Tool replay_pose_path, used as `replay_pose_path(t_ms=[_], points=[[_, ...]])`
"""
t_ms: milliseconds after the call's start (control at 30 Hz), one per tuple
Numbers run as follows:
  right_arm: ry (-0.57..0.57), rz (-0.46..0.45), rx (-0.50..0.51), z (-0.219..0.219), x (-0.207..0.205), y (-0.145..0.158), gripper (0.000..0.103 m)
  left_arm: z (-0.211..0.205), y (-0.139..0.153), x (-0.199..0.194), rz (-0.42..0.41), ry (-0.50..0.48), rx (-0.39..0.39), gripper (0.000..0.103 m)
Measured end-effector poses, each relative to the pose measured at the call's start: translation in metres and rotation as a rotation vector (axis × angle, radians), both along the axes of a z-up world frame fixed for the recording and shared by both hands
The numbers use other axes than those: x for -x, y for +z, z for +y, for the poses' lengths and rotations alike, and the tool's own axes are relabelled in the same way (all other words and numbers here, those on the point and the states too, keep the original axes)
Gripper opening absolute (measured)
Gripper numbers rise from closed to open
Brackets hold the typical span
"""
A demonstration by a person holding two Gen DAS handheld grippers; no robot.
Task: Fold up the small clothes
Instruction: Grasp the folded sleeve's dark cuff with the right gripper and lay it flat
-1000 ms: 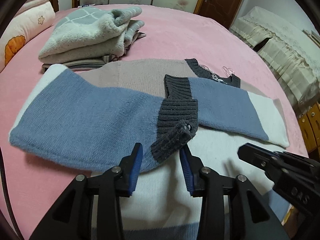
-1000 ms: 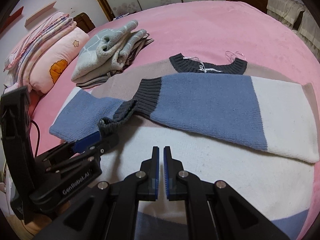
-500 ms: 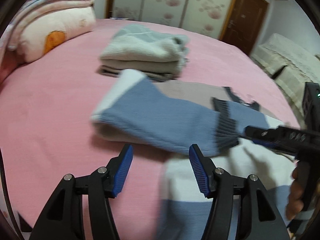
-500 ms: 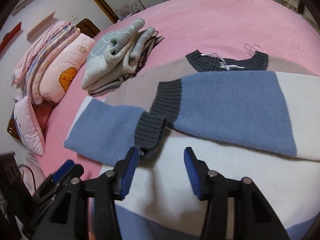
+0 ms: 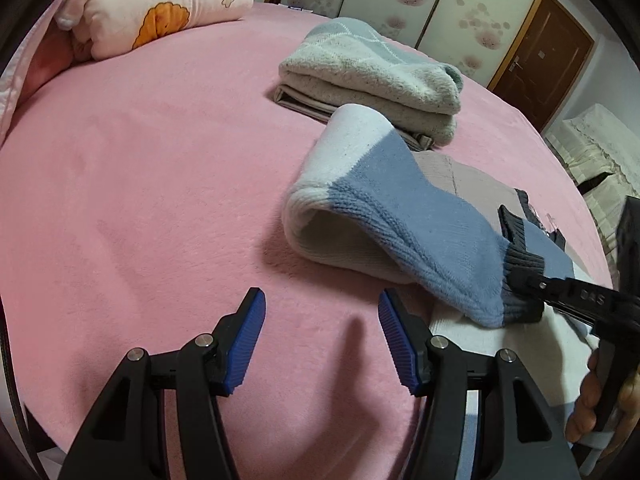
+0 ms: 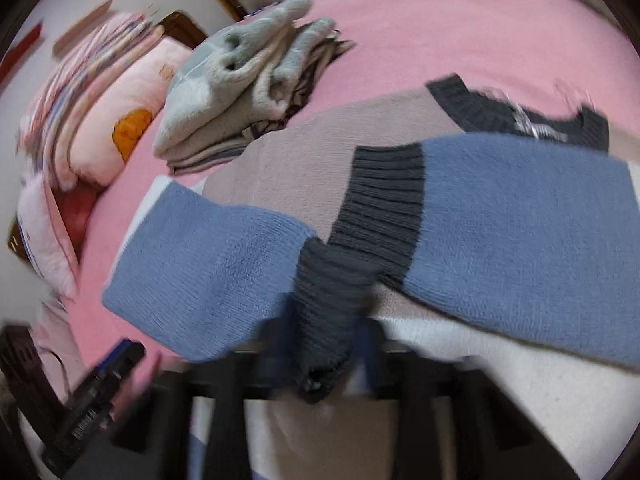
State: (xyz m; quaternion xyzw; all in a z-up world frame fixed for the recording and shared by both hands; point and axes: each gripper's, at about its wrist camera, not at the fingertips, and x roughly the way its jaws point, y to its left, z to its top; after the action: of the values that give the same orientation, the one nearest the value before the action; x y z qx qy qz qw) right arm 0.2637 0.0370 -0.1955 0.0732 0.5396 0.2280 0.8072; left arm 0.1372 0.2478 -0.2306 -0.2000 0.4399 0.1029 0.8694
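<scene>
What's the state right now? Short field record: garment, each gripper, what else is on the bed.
garment: sweater, both sleeves folded across its body
left gripper: open, empty, over pink bedspread
right gripper: jaws closing on grey cuff of nearer sleeve
other: folded clothes stack beyond sweater; pillow at far edge

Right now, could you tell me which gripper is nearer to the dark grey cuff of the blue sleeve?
Right. The right gripper is closing on the grey cuff, which sits between its jaws. The left gripper hangs open over the bare pink bedspread, off to the cuff's side.
</scene>
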Motion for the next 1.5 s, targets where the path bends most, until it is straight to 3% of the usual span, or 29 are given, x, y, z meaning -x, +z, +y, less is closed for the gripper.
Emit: replay_pose_path(t_ms=[133,267,433,633,867,1300,1500], points=[[0.045,-0.115,0.010,0.003,0.008,0.039,0.007,-0.001,-0.002,-0.010,-0.012,-0.004,0.051,0.058],[0.058,-0.268,-0.022,-0.002,0.009,0.103,0.007,-0.010,-0.003,-0.026,-0.023,-0.018,0.098,0.058],[0.048,-0.433,-0.019,-0.012,0.001,0.172,0.007,-0.027,-0.005,-0.046,-0.013,-0.022,0.099,0.059],[-0.011,-0.504,0.017,-0.041,-0.006,0.201,0.007,-0.038,-0.011,-0.065,0.014,0.013,0.071,0.059],[-0.139,-0.449,0.066,-0.100,-0.022,0.184,0.007,-0.049,-0.012,-0.077,0.057,0.034,-0.014,0.059],[-0.379,-0.181,0.088,-0.204,-0.040,0.091,0.007,-0.086,-0.005,-0.078,0.055,-0.061,-0.219,0.063],[-0.429,-0.065,0.079,-0.229,-0.034,0.050,0.007,-0.101,-0.005,-0.081,0.062,-0.100,-0.323,0.066]])
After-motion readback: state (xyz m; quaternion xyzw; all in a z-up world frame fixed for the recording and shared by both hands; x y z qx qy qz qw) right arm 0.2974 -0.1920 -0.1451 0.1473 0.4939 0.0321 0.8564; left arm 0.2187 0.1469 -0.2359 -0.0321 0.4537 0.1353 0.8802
